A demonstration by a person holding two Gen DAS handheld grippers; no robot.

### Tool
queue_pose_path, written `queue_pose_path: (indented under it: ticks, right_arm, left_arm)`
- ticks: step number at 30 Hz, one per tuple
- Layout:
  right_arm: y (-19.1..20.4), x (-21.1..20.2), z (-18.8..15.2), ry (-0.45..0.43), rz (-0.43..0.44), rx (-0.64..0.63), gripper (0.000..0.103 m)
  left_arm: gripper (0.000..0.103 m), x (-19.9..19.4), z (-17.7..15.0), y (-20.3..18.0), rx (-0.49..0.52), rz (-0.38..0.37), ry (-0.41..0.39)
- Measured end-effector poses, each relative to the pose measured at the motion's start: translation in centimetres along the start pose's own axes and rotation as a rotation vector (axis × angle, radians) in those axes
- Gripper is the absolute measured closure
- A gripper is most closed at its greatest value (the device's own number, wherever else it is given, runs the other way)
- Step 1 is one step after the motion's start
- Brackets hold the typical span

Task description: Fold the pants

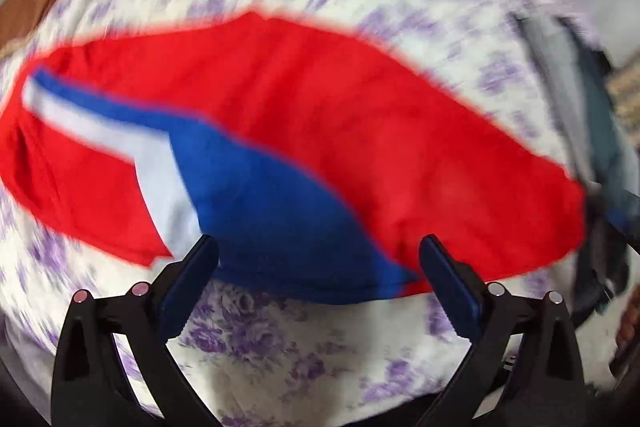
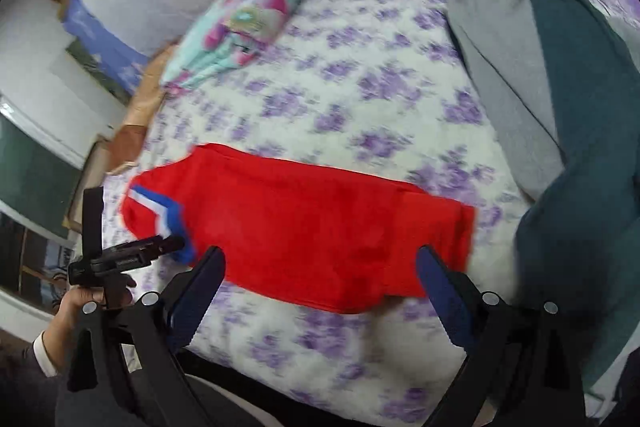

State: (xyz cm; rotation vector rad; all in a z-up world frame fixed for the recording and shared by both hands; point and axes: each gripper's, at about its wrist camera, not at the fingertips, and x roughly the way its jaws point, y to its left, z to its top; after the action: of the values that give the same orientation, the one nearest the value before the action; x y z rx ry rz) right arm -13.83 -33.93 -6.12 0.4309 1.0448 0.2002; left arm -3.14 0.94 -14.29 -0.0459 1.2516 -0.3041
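Note:
Red pants (image 1: 340,115) with a blue and white stripe (image 1: 256,187) lie flat across a bed with a purple-flowered sheet (image 1: 260,343). My left gripper (image 1: 318,251) is open just above the pants' near edge at the blue panel, empty. In the right wrist view the pants (image 2: 304,227) lie as a folded red band. My right gripper (image 2: 320,263) is open over their near edge, empty. The left gripper (image 2: 132,251) shows there at the striped end, held by a hand.
A grey garment (image 2: 496,67) and a dark green garment (image 2: 580,115) lie on the bed to the right of the pants. A teal and pink pillow (image 2: 240,19) lies at the far side near the wall. The bed's near edge runs just below the grippers.

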Motion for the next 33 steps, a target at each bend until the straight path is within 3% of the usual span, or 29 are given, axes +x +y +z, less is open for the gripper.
queue_pose_path:
  ticks: [4,6,9,11,13,14,15,16,18,21,23,26,28,29,32,33]
  right_arm:
    - [-2.6,2.8,-2.5,0.124,-0.011,0.184,0.005]
    - [-5.2,3.6,-3.7,0.097,-0.019,0.315,0.005]
    - [-8.0,4.4,-4.1,-0.006,0.003,0.479,0.005]
    - [-8.5,5.3,-3.6,-0.038,0.021,0.544,0.004]
    - [-8.3,6.5,-2.9,-0.036,-0.016,0.537,0.01]
    - [-8.2,6.7,-2.6,-0.034,-0.051,0.532,0.025]
    - [-8.1,6.5,-2.4,-0.036,-0.079,0.54,0.055]
    - [-8.0,6.3,-2.3,-0.031,-0.053,0.547,0.07]
    - [-6.9,5.0,-1.7,-0.035,-0.031,0.533,0.074]
    - [-2.4,2.3,0.6,-0.064,0.042,0.401,0.074]
    - [2.8,1.8,3.1,-0.051,0.049,0.201,0.074]
    - [10.8,4.3,5.4,0.015,0.087,-0.058,0.073]
    - [15.2,8.2,5.3,0.098,0.081,-0.186,0.07]
    - [17.0,10.7,5.0,0.137,0.07,-0.232,0.064]
    - [20.0,18.8,2.7,0.3,0.034,-0.301,0.022]
    - [20.1,21.2,2.0,0.391,0.037,-0.302,0.017]
  left_arm:
    - [0.005,-2.5,1.3,0.3,0.082,0.026,-0.114]
    - [0.005,-1.3,1.9,1.6,0.071,0.054,-0.098]
    - [0.005,2.7,2.0,5.5,-0.036,0.071,0.007]
    - [0.004,3.2,1.3,6.1,-0.02,0.063,-0.006]
    - [0.004,3.3,1.0,5.6,0.025,0.087,-0.022]
    - [0.004,3.4,0.9,5.5,0.036,0.097,-0.022]
    - [0.004,3.5,1.0,5.4,0.035,0.103,-0.02]
    - [0.004,3.5,1.1,5.4,0.031,0.104,-0.019]
    - [0.004,3.6,1.2,5.2,0.027,0.118,-0.017]
    - [0.004,3.6,1.4,4.9,0.03,0.121,-0.018]
    - [0.004,3.2,1.5,5.2,0.022,0.093,-0.01]
    - [0.004,1.1,1.6,6.7,-0.032,0.064,-0.043]
    - [0.004,-0.6,1.7,8.2,-0.085,0.069,-0.083]
    - [0.005,-1.3,1.7,9.0,-0.111,0.068,-0.096]
    - [0.005,-2.7,1.7,10.9,-0.165,0.08,-0.119]
    - [0.005,-2.9,1.6,11.4,-0.174,0.093,-0.121]
